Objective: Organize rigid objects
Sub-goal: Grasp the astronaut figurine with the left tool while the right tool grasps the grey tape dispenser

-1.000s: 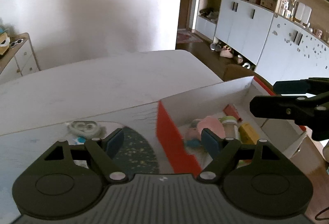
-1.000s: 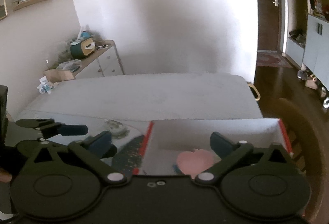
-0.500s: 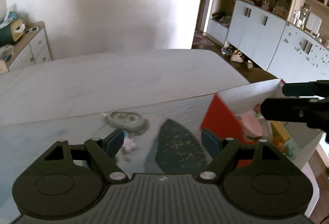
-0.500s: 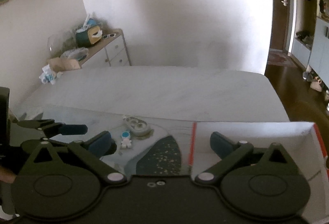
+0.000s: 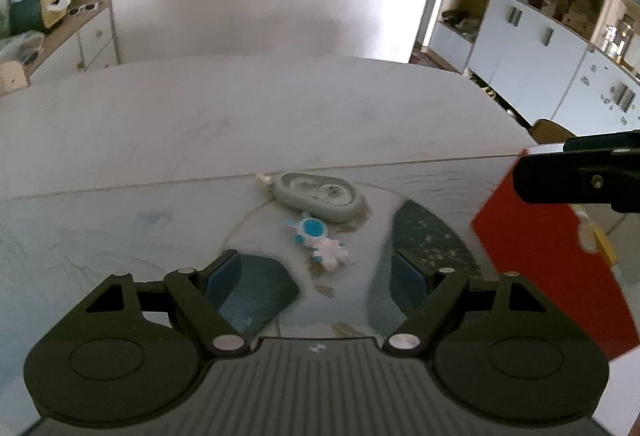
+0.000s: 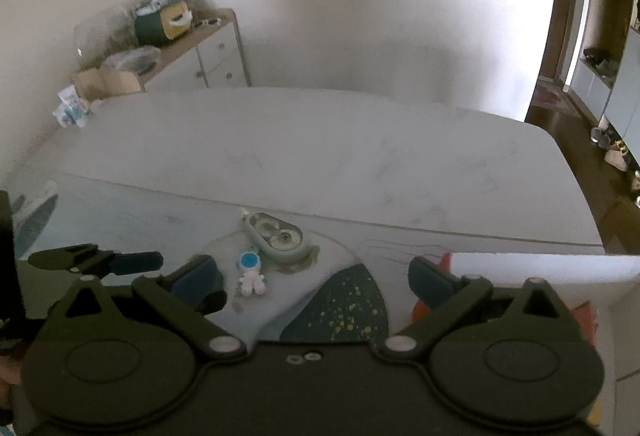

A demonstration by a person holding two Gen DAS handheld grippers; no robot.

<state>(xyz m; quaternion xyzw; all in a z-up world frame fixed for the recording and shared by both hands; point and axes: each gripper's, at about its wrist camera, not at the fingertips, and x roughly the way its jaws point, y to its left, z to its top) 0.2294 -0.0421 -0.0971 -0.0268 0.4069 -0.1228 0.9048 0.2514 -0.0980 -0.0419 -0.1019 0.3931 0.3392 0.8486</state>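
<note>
Both hand-held grippers, left and right, tilt downward, released, seemingly above the astronaut figure.

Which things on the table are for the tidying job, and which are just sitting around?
For the job:
- grey oval gadget
- little astronaut toy
- red and white box
- left tongs and right tongs, both open and empty

Just sitting around:
- table mat
- wooden dresser with clutter on top
- white cupboards
</note>
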